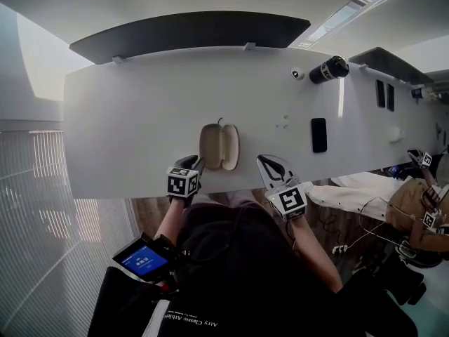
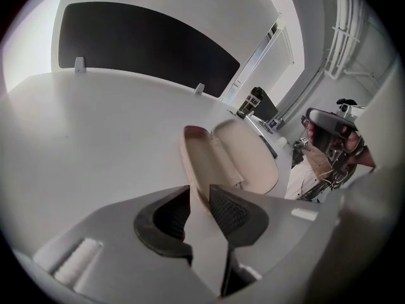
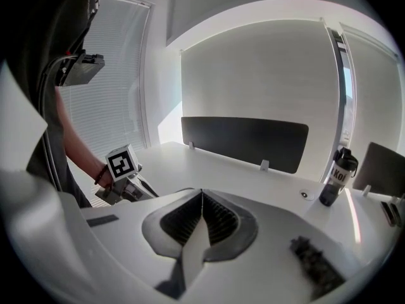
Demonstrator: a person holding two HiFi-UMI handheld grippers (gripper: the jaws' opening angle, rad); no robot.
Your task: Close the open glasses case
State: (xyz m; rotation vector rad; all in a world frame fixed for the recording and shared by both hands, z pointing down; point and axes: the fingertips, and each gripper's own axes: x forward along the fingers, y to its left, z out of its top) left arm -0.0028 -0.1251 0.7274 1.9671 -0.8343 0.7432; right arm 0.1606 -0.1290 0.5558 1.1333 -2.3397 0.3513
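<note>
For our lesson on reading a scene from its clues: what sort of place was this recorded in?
Probably an office: a long white desk, a dark divider screen along its far edge, and slatted window blinds beside it.

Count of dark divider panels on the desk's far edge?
2: one divider panel behind the open glasses case, the other farther right, beyond the bottle. More may sit past the picture's right edge.

L gripper [image 1: 193, 164], R gripper [image 1: 271, 165]: grey, blk-lined jaws, marker cubes [image 1: 183, 182]; dark top [image 1: 231, 258].
</note>
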